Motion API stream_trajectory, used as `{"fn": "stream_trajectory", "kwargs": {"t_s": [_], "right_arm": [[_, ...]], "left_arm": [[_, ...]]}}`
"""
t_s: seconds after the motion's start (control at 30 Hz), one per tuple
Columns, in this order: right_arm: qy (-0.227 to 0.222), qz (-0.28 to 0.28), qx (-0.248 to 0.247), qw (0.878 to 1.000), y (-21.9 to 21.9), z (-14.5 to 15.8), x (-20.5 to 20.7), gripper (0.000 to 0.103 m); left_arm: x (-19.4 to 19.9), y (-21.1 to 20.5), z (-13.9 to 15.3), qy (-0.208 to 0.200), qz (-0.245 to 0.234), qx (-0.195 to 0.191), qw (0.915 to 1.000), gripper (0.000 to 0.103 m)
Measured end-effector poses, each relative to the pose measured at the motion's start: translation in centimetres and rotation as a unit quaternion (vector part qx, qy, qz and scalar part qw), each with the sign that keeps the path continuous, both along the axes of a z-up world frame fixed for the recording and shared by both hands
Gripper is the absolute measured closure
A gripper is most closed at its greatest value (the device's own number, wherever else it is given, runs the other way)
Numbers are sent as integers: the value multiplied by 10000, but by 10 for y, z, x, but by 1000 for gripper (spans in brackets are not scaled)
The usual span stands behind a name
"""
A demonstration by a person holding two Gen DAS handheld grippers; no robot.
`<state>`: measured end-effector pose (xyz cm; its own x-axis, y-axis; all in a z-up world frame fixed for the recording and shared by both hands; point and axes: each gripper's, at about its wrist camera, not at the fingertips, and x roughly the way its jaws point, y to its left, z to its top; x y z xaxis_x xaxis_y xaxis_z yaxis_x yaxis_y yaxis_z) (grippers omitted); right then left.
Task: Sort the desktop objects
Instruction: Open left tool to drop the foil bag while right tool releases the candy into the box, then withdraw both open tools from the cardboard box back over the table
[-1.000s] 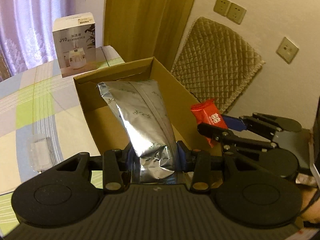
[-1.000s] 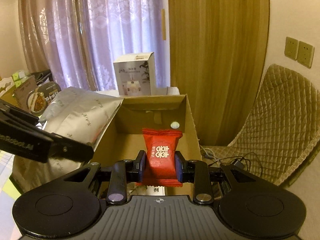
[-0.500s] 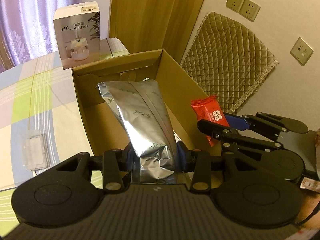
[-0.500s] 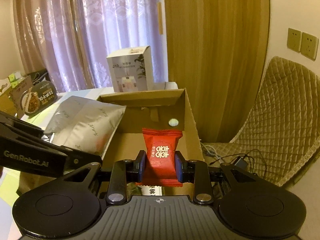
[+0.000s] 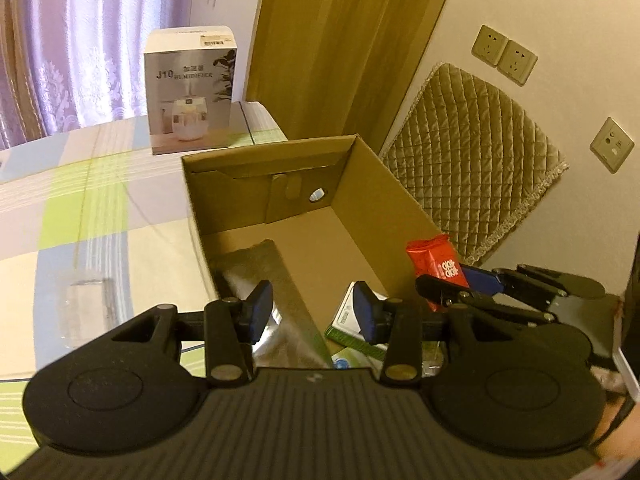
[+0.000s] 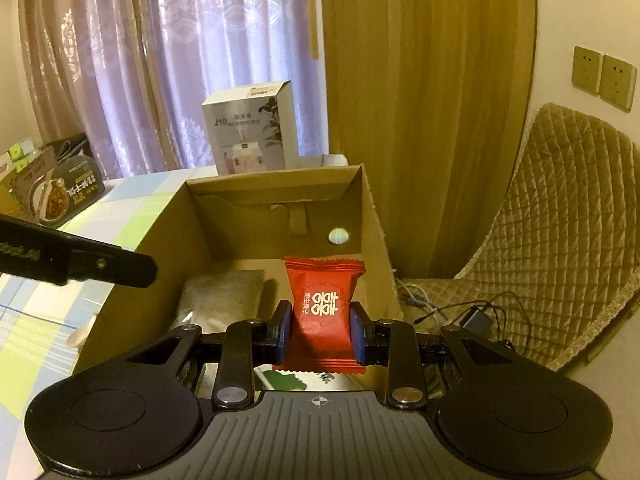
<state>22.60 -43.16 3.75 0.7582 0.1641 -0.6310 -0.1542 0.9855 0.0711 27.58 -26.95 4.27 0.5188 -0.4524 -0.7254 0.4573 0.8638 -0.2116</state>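
Left gripper (image 5: 310, 312) agape, seemingly empty; right gripper (image 6: 320, 330) pinching red packet (image 6: 322, 308).

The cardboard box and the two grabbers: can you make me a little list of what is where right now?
left gripper: open, empty, above the box
right gripper: shut on the red candy packet, above the box
cardboard box: open top, on the checked tablecloth
silver foil pouch: lying inside the box
green and white carton: inside the box, near end
humidifier box: upright on the table behind the cardboard box
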Motion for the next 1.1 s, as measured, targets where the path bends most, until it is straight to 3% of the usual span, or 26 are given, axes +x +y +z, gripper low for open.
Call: {"fn": "stream_trajectory", "kwargs": {"t_s": [0.4, 0.43, 0.5, 0.87, 1.1], "right_arm": [[-117, 170, 81, 9998, 18, 8, 2, 75], [-179, 195, 131, 9996, 18, 11, 2, 72], [-233, 188, 140, 9995, 20, 15, 2, 42], [-195, 39, 152, 9997, 20, 24, -21, 40], [-289, 210, 170, 9992, 37, 39, -53, 31]], "left_arm": [[-21, 16, 2, -173, -10, 189, 9997, 59], [-22, 17, 2, -176, -6, 193, 9997, 59], [-25, 19, 2, -186, -6, 186, 9997, 59], [-44, 45, 7, -269, 69, 132, 9995, 53], [-77, 110, 0, -375, 317, 398, 9980, 45]]}}
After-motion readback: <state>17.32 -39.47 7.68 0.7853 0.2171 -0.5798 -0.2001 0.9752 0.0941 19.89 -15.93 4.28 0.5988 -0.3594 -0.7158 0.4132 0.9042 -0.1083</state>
